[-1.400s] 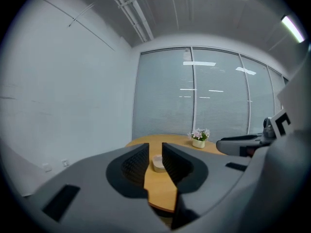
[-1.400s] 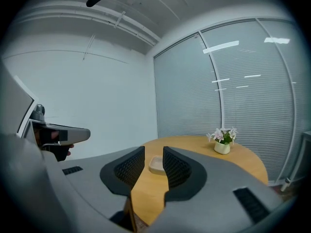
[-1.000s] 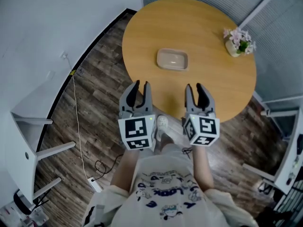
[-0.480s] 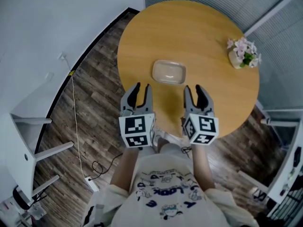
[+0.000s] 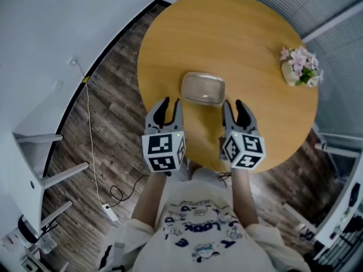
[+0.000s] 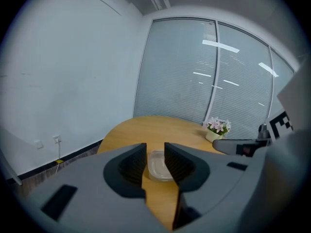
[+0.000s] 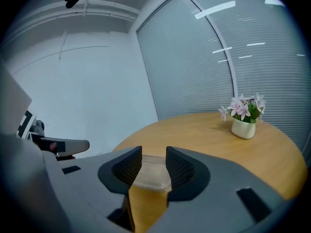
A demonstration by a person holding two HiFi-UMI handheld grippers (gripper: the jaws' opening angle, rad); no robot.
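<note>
- Floor (image 5: 116, 89) of dark wood planks fills the left and bottom of the head view, and we see it run under everything else.
- Blinds (image 6: 180, 72) behind glass close off the far side of the room in the left gripper view.
- A round table (image 5: 227, 33) with a plain wooden top stands ahead of the person (image 5: 193, 231), whose printed white shirt shows at the bottom of the head view.
- The left gripper (image 5: 168, 102) hangs over the near edge of the table. In the left gripper view we find its jaws apart with nothing between them. The table top and the container show through the gap, further off.
- The right gripper (image 5: 235, 103) is level with the left one and well apart from it, also over the near edge. Its own view shows us the jaws apart and empty, pointing at the near rim of the container.
- A clear container (image 5: 203, 88) with rounded corners lies flat on the table, near the middle of the top and a little toward the person. It sits just ahead of the two grippers and between their lines, and we see neither one touching it.
- A small white flower pot (image 5: 300, 69) with pink blossoms stands upright near the table's right edge, well apart from the container.
- A thin cable (image 5: 89, 118) trails over the floor at the left, beside the white wall.
</note>
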